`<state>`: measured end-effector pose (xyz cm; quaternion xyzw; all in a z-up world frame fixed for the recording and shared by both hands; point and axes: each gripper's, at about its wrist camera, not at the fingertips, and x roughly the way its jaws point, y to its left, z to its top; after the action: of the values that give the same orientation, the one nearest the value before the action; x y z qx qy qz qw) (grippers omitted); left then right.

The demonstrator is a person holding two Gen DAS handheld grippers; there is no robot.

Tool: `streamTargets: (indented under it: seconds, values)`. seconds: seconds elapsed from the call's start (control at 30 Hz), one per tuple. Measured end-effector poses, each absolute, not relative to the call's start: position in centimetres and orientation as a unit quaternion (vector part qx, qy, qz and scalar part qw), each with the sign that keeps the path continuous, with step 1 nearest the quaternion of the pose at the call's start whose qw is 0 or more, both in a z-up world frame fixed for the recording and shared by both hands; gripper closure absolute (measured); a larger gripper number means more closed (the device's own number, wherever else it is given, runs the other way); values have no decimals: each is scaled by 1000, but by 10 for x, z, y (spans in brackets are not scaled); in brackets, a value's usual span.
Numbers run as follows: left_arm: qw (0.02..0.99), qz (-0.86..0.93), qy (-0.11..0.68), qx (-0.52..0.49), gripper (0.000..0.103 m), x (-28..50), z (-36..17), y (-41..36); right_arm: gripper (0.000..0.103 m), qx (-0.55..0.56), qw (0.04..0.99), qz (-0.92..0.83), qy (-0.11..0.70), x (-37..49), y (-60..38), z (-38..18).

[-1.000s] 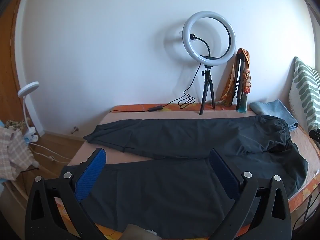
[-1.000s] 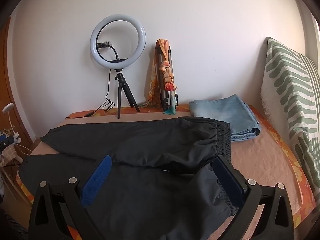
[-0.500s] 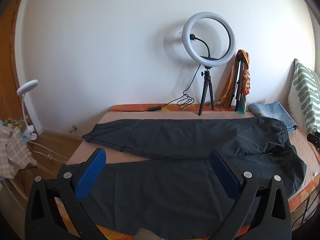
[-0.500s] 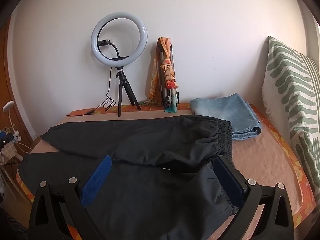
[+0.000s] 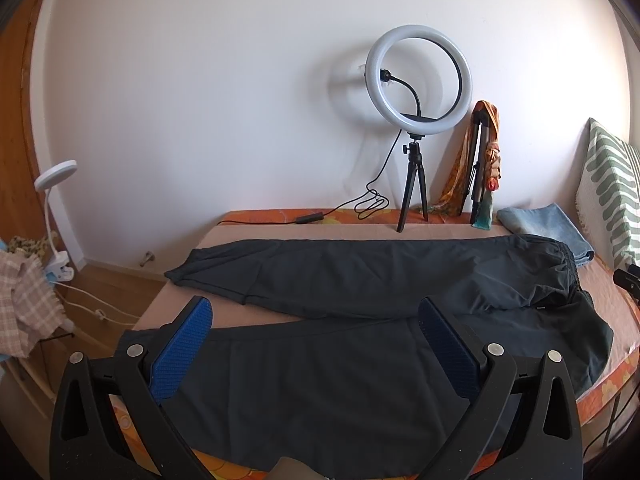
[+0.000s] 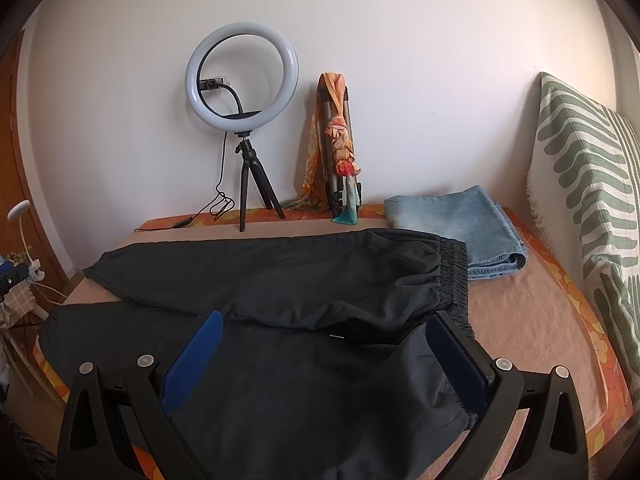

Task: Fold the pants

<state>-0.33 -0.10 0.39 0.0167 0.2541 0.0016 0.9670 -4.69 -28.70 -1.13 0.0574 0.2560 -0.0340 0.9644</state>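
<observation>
Dark grey pants (image 5: 352, 280) lie spread flat on the bed (image 5: 256, 236), legs pointing left and elastic waistband (image 6: 454, 276) at the right. The two legs lie apart, one near the wall and one along the front edge. They also show in the right wrist view (image 6: 280, 276). My left gripper (image 5: 316, 332) is open and empty, held above the near leg. My right gripper (image 6: 320, 348) is open and empty, held above the seat area near the waistband. Neither gripper touches the cloth.
A ring light on a small tripod (image 5: 416, 120) stands at the back by the wall, with a folded tripod wrapped in an orange scarf (image 6: 338, 148). Folded blue jeans (image 6: 456, 228) lie back right. A green striped pillow (image 6: 592, 208) leans at right. A white clip lamp (image 5: 52, 208) stands left.
Both grippers have drawn back and up slightly, so more of the bed and pants shows. The pants have not moved. Both stay open.
</observation>
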Motion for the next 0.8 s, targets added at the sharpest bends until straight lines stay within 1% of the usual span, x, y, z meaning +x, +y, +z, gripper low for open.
streamTargets:
  seconds: [0.8]
  values:
    - [967, 2, 253, 19, 0, -5, 4, -3, 0, 59, 964, -33, 259, -45, -286, -13]
